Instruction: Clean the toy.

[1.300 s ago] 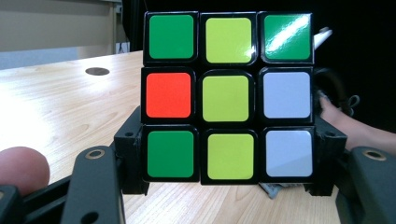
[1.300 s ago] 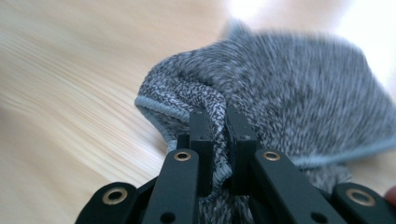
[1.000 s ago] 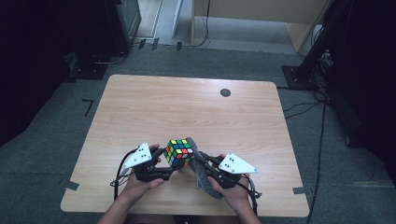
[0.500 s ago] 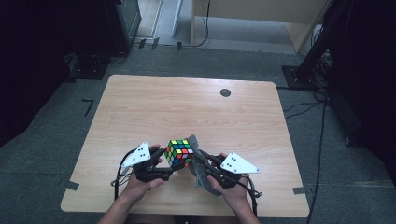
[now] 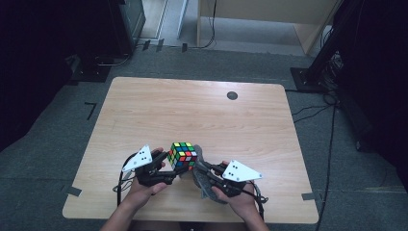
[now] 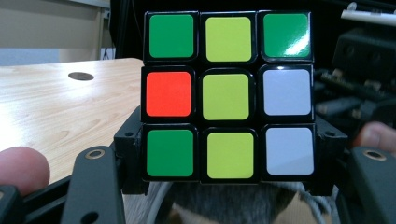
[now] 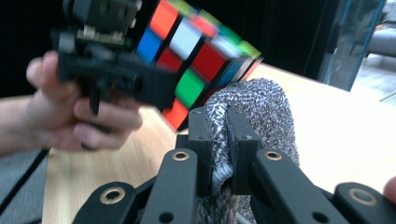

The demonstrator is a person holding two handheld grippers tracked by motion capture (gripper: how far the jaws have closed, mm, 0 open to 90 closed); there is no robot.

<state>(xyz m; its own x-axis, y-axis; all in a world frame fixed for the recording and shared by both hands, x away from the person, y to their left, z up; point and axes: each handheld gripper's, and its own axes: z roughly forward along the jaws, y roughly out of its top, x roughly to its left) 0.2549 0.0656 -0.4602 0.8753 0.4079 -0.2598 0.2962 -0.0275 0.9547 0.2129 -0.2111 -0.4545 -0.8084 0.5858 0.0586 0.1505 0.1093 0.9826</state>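
I am holding the puzzle cube [image 5: 183, 155] in the left gripper [image 5: 169, 166], raised just off the near edge of the wooden table [image 5: 202, 115], at about six o'clock on its top in the high view. In the left gripper view the jaws are clamping the cube [image 6: 228, 95] at its bottom row from both sides. The face toward that camera is showing green, yellow and green along the top row, red, yellow and white in the middle, and green, yellow and white at the bottom.

I am keeping the right gripper [image 5: 202, 177] clenched on a grey knitted cloth [image 5: 204, 180]; in the right gripper view the two jaws are pinching a fold of the cloth [image 7: 264, 116] tight between them. The cloth is sitting at four o'clock from the cube, just under its lower corner [image 7: 196, 60]; I cannot tell whether they are touching.

A small dark disc [image 5: 232, 95] is lying at twelve o'clock on the table, well apart.
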